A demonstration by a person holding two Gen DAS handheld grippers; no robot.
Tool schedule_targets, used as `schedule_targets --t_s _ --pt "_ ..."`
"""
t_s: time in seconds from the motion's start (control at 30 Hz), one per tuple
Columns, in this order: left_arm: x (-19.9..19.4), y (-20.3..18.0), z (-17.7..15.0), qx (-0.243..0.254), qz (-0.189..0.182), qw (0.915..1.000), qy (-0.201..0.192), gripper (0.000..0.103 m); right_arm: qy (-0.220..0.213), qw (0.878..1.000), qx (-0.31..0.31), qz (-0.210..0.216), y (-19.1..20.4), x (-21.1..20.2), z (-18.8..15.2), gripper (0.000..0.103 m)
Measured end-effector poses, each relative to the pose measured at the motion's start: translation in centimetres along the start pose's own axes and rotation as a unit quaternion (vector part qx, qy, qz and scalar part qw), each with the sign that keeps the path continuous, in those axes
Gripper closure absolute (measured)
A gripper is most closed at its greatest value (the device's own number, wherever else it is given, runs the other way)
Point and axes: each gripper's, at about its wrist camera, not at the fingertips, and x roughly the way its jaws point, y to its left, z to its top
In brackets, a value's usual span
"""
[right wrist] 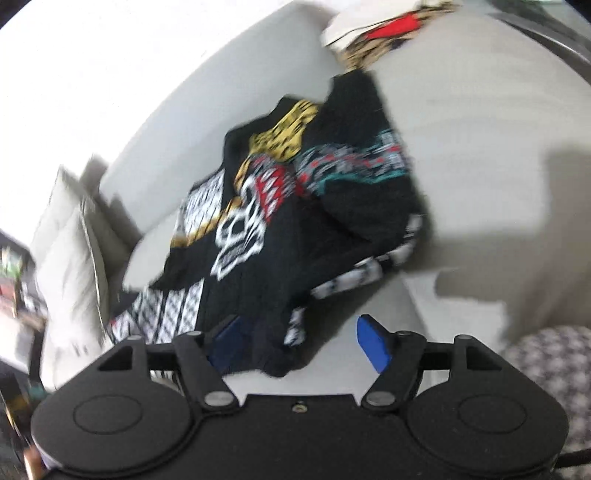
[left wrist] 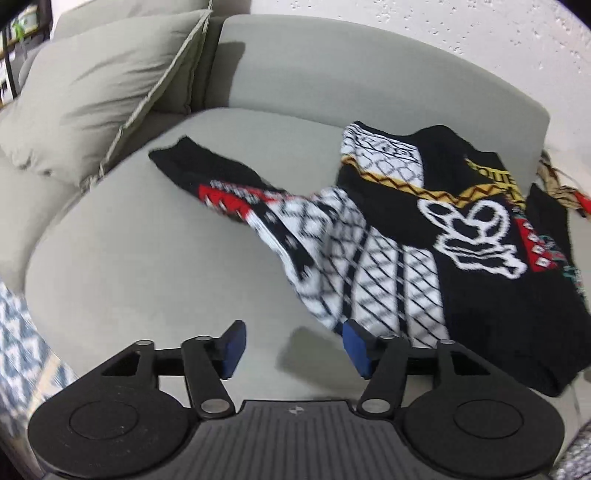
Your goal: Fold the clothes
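A black sweater (left wrist: 424, 236) with white lattice, red and yellow patterns and a white skull figure lies spread on a grey sofa seat (left wrist: 147, 266); one sleeve (left wrist: 221, 181) stretches to the left. My left gripper (left wrist: 293, 349) is open and empty, just in front of the sweater's lower hem. In the right wrist view the same sweater (right wrist: 303, 221) lies partly folded over itself. My right gripper (right wrist: 299, 341) is open, its jaws on either side of the sweater's near black edge. The right wrist view is blurred.
A grey cushion (left wrist: 99, 92) leans at the sofa's back left. Another patterned garment (right wrist: 384, 33) lies beyond the sweater by the sofa back (left wrist: 369, 74). A blue-white patterned fabric (left wrist: 18, 350) is at the left edge, a patterned rug (right wrist: 546, 365) at the right.
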Motion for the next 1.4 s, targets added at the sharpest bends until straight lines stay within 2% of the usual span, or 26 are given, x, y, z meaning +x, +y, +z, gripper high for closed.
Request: schedule_targets --t_s 0.1,0.2,0.27,0.33,0.5,0.63,0.7,0.73,0.8,0.83,0.87,0.93,1.0,1.07,1.13,1.23,1.27,1.33,1.4 --pt "-0.1 -1.9 -0.8 0.011 -0.030 0.9995 -0.007 0.042 -0.025 0.998 0.051 0.006 -2.4 -0.6 0.9 0.035" --pt "0.2 -5.0 -0.9 0.051 -0.044 0.9976 -0.016 0.040 -0.046 0.995 0.089 0.015 -4.5 -0.1 2.1 0.036" --pt "0.9 -7.1 -1.0 0.075 -0.052 0.9957 -0.014 0.035 -0.056 0.992 0.113 0.016 -5.8 0.9 3.2 0.040" --pt "1.7 -9.0 -1.0 0.093 -0.057 0.9939 -0.011 0.035 -0.060 0.989 0.138 0.015 -7.2 2.3 4.2 0.047" --pt "3.4 -12.0 -1.1 0.115 -0.065 0.9912 0.000 0.034 -0.045 0.983 0.179 0.016 -9.7 6.8 6.7 0.048" --pt "4.0 -12.9 -1.4 0.121 -0.073 0.9899 0.007 0.034 -0.030 0.978 0.198 0.059 -10.1 10.0 8.2 0.047" --pt "3.9 -13.0 -1.5 0.120 -0.074 0.9900 0.008 0.034 -0.046 0.974 0.210 0.068 -9.9 10.8 8.8 0.047" --pt "3.8 -13.0 -1.6 0.119 -0.074 0.9901 0.008 0.034 -0.061 0.972 0.215 0.071 -9.8 11.1 9.0 0.050" --pt "3.5 -13.0 -1.6 0.118 -0.072 0.9903 0.006 0.033 -0.091 0.967 0.225 0.077 -9.5 11.6 9.5 0.065" --pt "3.4 -13.0 -1.6 0.119 -0.071 0.9904 0.005 0.033 -0.095 0.970 0.211 0.069 -9.0 11.8 9.9 0.091" --pt "3.2 -12.9 -1.6 0.119 -0.070 0.9905 0.003 0.033 -0.088 0.975 0.195 0.055 -8.5 12.0 10.3 0.093" --pt "2.9 -12.6 -1.7 0.117 -0.071 0.9906 -0.002 0.033 -0.091 0.984 0.149 0.017 -6.7 11.2 10.7 0.094" --pt "2.6 -12.4 -1.7 0.113 -0.074 0.9908 -0.005 0.033 -0.129 0.986 0.107 -0.008 -4.9 9.0 10.6 0.095" --pt "2.3 -12.2 -1.8 0.113 -0.077 0.9906 -0.010 0.033 -0.198 0.976 0.078 -0.050 -3.6 5.3 10.1 0.095" --pt "2.0 -12.0 -1.9 0.114 -0.084 0.9898 -0.014 0.033 -0.259 0.960 0.057 -0.088 -2.9 1.8 9.6 0.096" --pt "2.1 -11.6 -2.2 0.115 -0.093 0.9889 -0.011 0.033 -0.272 0.950 0.046 -0.146 -3.6 0.1 8.4 0.096" --pt "2.2 -11.5 -2.2 0.116 -0.094 0.9888 -0.004 0.033 -0.259 0.949 0.033 -0.177 -3.9 0.6 8.1 0.095" --pt "2.5 -11.4 -2.1 0.118 -0.095 0.9883 0.011 0.033 -0.187 0.958 0.026 -0.215 -5.1 2.6 8.3 0.094" --pt "2.2 -11.2 -2.1 0.122 -0.091 0.9883 0.008 0.033 -0.149 0.967 0.067 -0.197 -6.7 2.9 8.3 0.087"
